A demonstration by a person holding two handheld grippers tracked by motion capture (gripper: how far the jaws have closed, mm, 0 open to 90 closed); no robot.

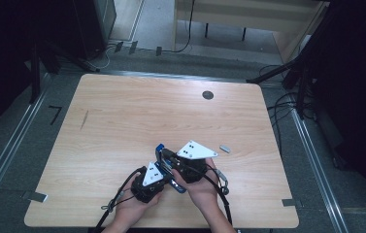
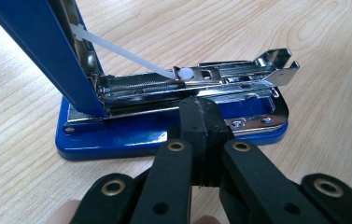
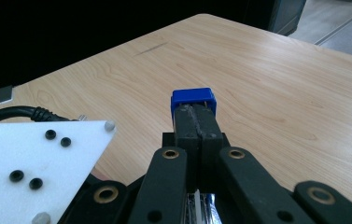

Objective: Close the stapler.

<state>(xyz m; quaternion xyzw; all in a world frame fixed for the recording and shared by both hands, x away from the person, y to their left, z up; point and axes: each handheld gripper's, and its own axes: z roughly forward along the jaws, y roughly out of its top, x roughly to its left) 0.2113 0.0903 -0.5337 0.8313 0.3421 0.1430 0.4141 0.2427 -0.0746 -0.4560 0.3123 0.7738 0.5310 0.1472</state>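
a blue stapler [image 2: 164, 126] is seen lying opened on the wooden surface [image 1: 137, 111], near the front edge where the person's hands come in. its blue top arm [image 2: 43, 51] is raised steeply at the left of the left gripper view, while the chrome magazine [image 2: 201, 81] is laid out flat over the blue base, with a white plastic strip [image 2: 127, 53] stretched from the arm down to a white stud on the magazine.

the left claw [image 2: 206, 121] is held just in front of the stapler base, its two black pads pressed flat together with nothing seen between them; whether the pad tips are touching the base edge cannot be told. in the high view the left claw [image 1: 157, 171] is seen at the near side of the stapler [image 1: 166, 162], with its white three-cornered plate on top.

the right claw [image 3: 197, 123] is also shut, pad against pad, and the blue end of the raised arm [image 3: 193, 100] is seen directly behind its tips; whether the arm is gripped or merely touched cannot be told. in the high view the right claw [image 1: 173, 156] is brought in from the right, close against the left one.

a small grey piece [image 1: 225, 149] is lying on the surface to the right of the hands, and a dark round cap [image 1: 207, 95] is set into the surface farther back.
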